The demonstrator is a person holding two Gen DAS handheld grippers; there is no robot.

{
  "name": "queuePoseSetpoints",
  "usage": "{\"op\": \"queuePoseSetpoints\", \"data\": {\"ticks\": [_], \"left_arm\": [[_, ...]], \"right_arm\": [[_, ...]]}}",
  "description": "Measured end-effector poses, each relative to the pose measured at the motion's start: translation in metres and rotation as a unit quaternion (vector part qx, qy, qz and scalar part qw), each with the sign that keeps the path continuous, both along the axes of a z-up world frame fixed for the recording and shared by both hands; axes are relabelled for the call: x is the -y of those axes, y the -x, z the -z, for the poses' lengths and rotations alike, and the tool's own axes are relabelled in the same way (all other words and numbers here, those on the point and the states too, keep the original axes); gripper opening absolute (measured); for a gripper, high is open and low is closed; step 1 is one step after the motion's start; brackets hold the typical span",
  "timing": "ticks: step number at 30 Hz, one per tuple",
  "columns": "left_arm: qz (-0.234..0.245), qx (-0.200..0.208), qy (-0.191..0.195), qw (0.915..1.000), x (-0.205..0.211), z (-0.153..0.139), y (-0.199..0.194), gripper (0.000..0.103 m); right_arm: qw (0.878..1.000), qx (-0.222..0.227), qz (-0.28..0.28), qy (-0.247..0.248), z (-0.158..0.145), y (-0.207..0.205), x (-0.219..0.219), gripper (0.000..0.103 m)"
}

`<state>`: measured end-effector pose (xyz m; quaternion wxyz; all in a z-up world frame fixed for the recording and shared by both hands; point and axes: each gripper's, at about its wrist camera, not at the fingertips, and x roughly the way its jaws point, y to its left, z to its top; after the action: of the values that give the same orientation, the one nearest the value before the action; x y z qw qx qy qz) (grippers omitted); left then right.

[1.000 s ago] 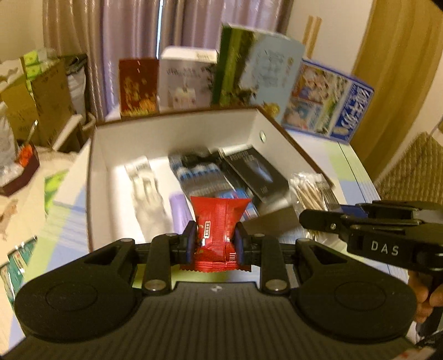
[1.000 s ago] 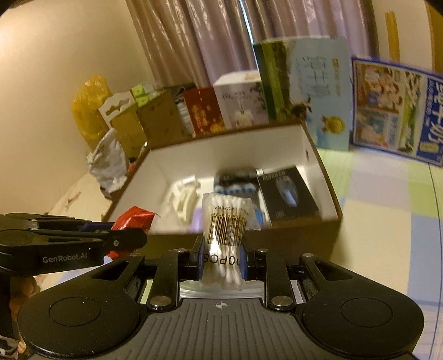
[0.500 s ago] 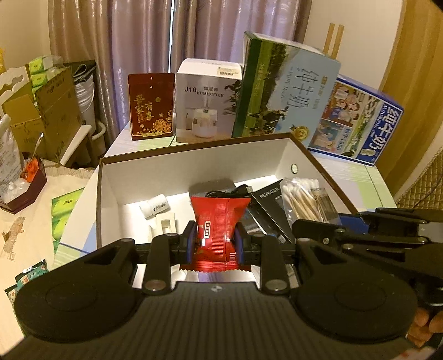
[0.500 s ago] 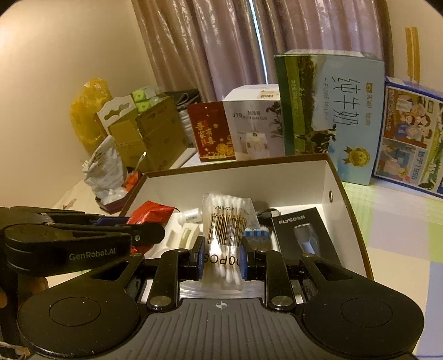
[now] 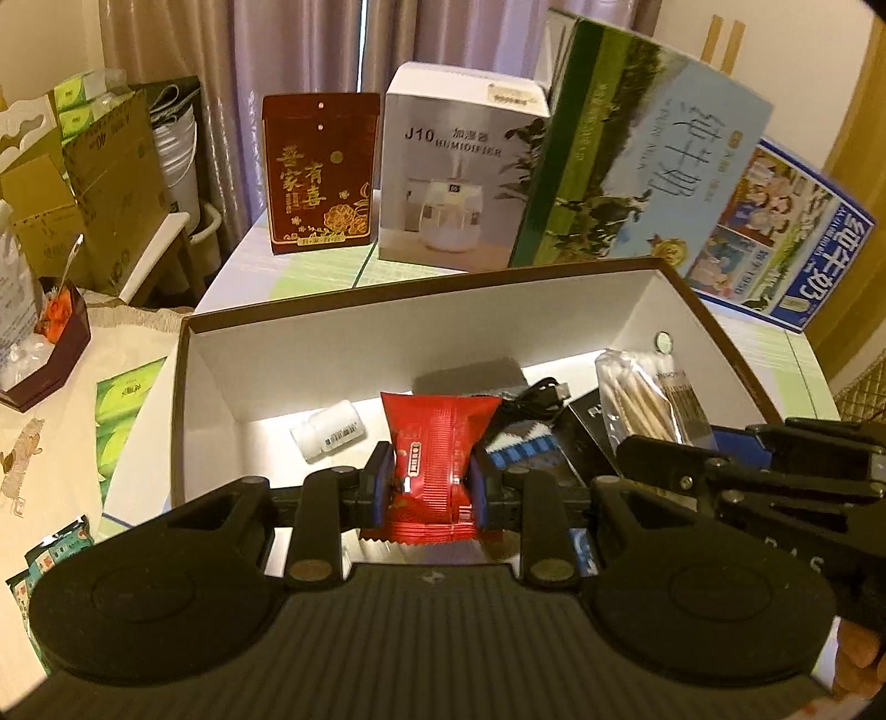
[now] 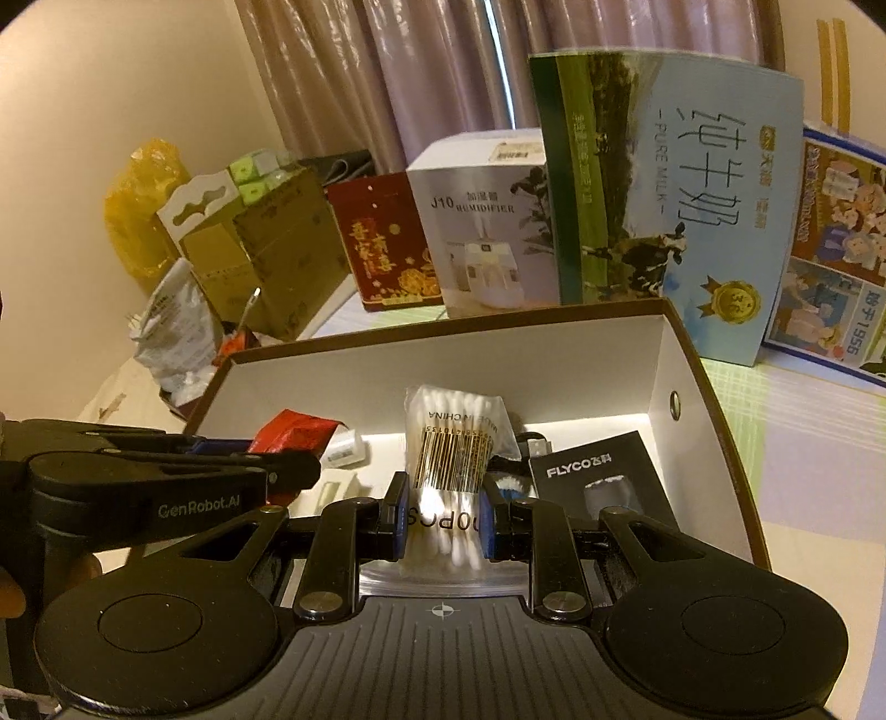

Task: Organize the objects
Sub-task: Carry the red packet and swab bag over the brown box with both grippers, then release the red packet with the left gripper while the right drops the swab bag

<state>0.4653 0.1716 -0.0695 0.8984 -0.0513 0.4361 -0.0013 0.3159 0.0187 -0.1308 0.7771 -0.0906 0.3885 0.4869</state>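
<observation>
Mauve curtains (image 5: 310,50) behind, cream wall (image 6: 111,94) at left, warm dim indoor light.

A left gripper (image 5: 431,487) fills the foreground, its two fingers clamped on the sides of a red snack packet (image 5: 434,462) held upright over the near edge of an open box (image 5: 354,343) with white inner walls. Inside the box, a small white bottle (image 5: 328,431) lies on its side toward the left wall, a black cable (image 5: 529,400) sits near the back wall, and a black carton (image 5: 587,426) lies to the right. At the right edge of the box, a right gripper (image 5: 653,448) grips a clear pack of cotton swabs (image 5: 642,396).
</observation>
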Motion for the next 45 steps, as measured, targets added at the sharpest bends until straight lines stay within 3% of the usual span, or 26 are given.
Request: {"op": "queuePoseSetpoints", "data": {"ticks": [14,21,29,32,37,41,45], "left_arm": [[0.003,-0.025,-0.001,0.9997,-0.005,0.026,-0.035,0.024],[-0.002,-0.021,-0.003,0.9998,-0.010,0.027,-0.039,0.041],[-0.007,-0.020,-0.012,0.9997,-0.016,0.026,-0.038,0.050],[-0.008,-0.016,-0.017,0.9997,-0.017,0.023,-0.036,0.064],[-0.015,-0.003,-0.028,0.9995,-0.020,0.015,-0.032,0.074],[-0.013,0.004,-0.031,0.9994,-0.024,0.009,-0.025,0.079],[-0.006,0.014,-0.035,0.9993,-0.024,0.000,-0.015,0.086]], "right_arm": [[1.000,-0.010,-0.006,0.010,0.016,-0.017,-0.027,0.021],[1.000,-0.010,-0.004,0.011,0.019,-0.022,-0.030,0.021],[1.000,-0.010,-0.009,0.013,0.021,-0.022,-0.032,0.021],[1.000,-0.008,-0.020,0.005,0.021,-0.020,-0.036,0.021],[1.000,0.010,-0.003,-0.016,0.015,-0.018,-0.032,0.059],[1.000,0.009,0.008,-0.016,0.009,-0.020,-0.025,0.066],[1.000,0.006,0.019,-0.018,0.003,-0.017,-0.012,0.088]]}}
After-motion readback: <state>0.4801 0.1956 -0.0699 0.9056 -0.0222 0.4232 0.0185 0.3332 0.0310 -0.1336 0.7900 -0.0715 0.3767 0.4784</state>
